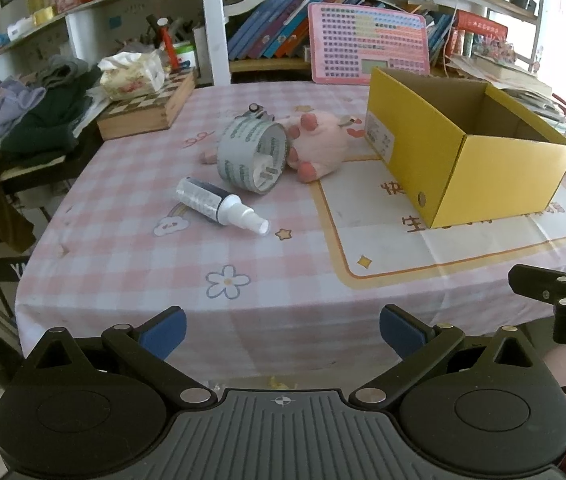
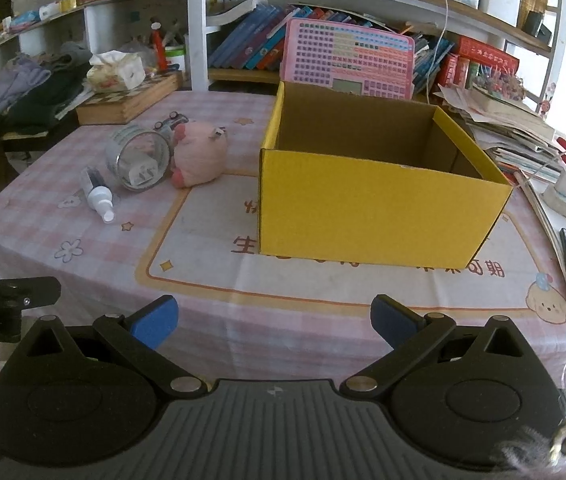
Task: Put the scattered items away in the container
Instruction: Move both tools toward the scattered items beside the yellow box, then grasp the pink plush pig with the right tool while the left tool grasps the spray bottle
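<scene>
Both tongs, left (image 1: 283, 330) and right (image 2: 274, 322), are hovering wide open and empty at the surface (image 1: 131, 280) edge while bottle (image 1: 221, 205), tape (image 1: 251, 155) and plush (image 1: 317, 145) are lying left of the box (image 2: 379, 212) (likely start: the nearest, gripped across its body).

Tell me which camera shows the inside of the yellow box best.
The right wrist view. It faces the yellow box almost head-on from above its near wall, so the brown inner walls show deep down; the floor stays hidden. In the left wrist view the box sits off to the side, corner-on, showing only the upper inner walls.
</scene>
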